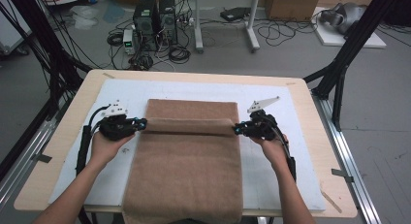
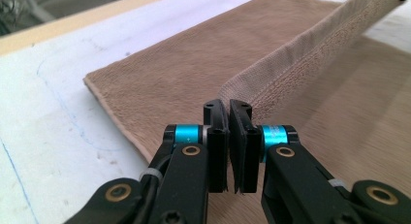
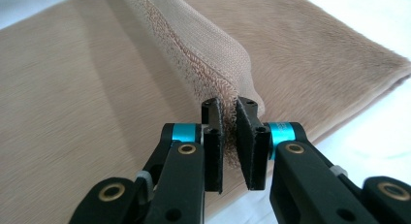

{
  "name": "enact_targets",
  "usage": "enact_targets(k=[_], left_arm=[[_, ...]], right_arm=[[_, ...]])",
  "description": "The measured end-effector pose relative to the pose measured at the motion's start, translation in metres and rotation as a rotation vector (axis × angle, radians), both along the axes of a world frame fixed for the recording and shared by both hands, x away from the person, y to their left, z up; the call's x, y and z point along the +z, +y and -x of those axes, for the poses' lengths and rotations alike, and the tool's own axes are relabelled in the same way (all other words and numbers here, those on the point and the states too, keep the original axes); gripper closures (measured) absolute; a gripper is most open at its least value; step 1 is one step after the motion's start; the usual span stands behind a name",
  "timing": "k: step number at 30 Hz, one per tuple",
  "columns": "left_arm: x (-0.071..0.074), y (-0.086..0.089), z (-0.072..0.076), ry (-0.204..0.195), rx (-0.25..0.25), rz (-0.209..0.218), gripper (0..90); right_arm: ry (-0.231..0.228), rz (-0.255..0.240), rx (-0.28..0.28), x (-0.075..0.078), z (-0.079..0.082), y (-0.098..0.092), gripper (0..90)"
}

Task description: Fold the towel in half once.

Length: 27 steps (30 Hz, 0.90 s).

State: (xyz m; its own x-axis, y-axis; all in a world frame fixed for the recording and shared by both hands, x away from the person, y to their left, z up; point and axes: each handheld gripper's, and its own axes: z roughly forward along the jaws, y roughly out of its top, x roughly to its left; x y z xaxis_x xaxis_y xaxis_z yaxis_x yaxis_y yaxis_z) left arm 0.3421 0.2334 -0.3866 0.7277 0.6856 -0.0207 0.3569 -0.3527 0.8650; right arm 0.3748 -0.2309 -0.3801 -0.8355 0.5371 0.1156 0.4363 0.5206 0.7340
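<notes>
While both grippers, left gripper (image 1: 143, 123) and right gripper (image 1: 236, 130), clamp the towel (image 1: 186, 161) hem, uneven lifting could slip one corner free.

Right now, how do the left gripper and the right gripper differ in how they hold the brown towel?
The left gripper pinches the towel's left side edge, the right gripper its right side edge. The left gripper's grey plate lies fairly flat, while the right gripper's plate tilts up to a point. Shared: both are shut on the same raised hem, pulling it into a ridge across the towel.
</notes>
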Motion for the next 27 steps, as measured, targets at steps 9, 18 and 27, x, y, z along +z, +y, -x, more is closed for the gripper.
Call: enact_targets(k=[9, 18, 27], left_arm=[[0.007, 0.018, 0.084, -0.035, -0.152, 0.040, 81.5], [-0.003, 0.007, 0.061, -0.040, -0.078, -0.021, 54.2], [-0.035, 0.006, 0.005, 0.095, 0.101, -0.081, 52.6]], right_arm=[[-0.063, -0.087, 0.189, 0.013, 0.081, -0.010, 74.9], [-0.072, -0.035, 0.097, 0.007, 0.064, -0.009, 51.8], [-0.069, 0.052, -0.064, -0.017, 0.007, 0.002, 43.7]])
